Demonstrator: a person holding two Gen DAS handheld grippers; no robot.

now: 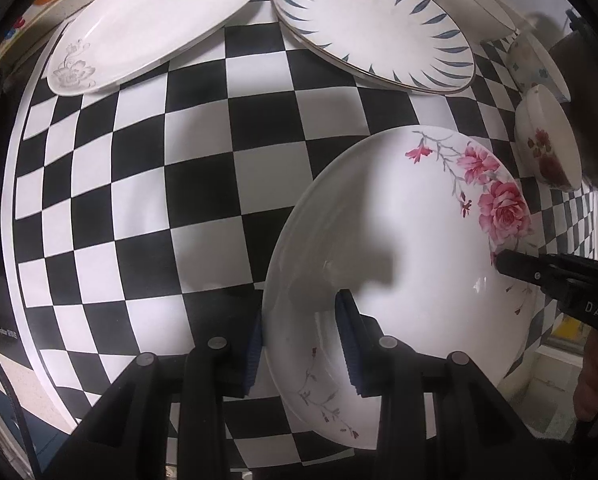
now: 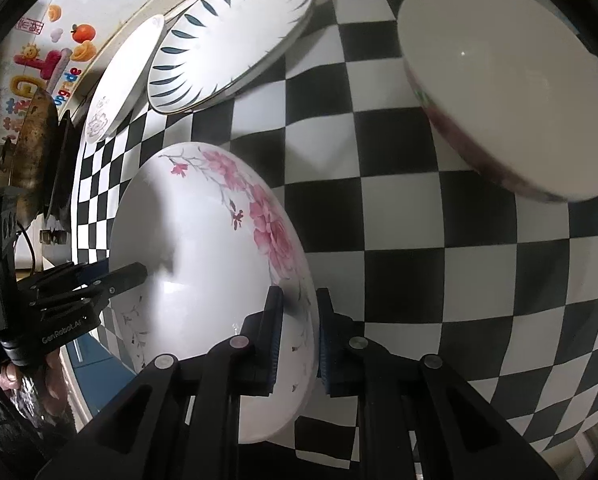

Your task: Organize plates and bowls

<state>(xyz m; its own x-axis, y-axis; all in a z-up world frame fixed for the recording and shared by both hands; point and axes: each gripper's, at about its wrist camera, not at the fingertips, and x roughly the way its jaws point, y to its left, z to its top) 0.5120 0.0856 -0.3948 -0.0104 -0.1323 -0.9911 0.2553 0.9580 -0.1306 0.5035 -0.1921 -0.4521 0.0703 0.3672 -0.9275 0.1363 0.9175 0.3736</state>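
A white plate with pink roses (image 1: 403,248) is held over the checkered cloth by both grippers. My left gripper (image 1: 301,344) is shut on its near rim, one pad on each face. My right gripper (image 2: 297,336) is shut on the opposite rim of the same plate (image 2: 203,248). Each gripper shows in the other's view, the right gripper at the plate's right edge (image 1: 515,266) and the left gripper at its left edge (image 2: 133,272). A blue-leaf plate (image 1: 371,24) and a white oval plate (image 1: 155,20) lie at the back.
A red-flower bowl (image 1: 547,148) lies on its side at the right, close in the right wrist view (image 2: 511,96). A blue-flower bowl (image 1: 535,64) and a plain white bowl (image 1: 475,0) sit behind it. A dark pot (image 2: 35,152) stands left of the checkered cloth (image 1: 139,208).
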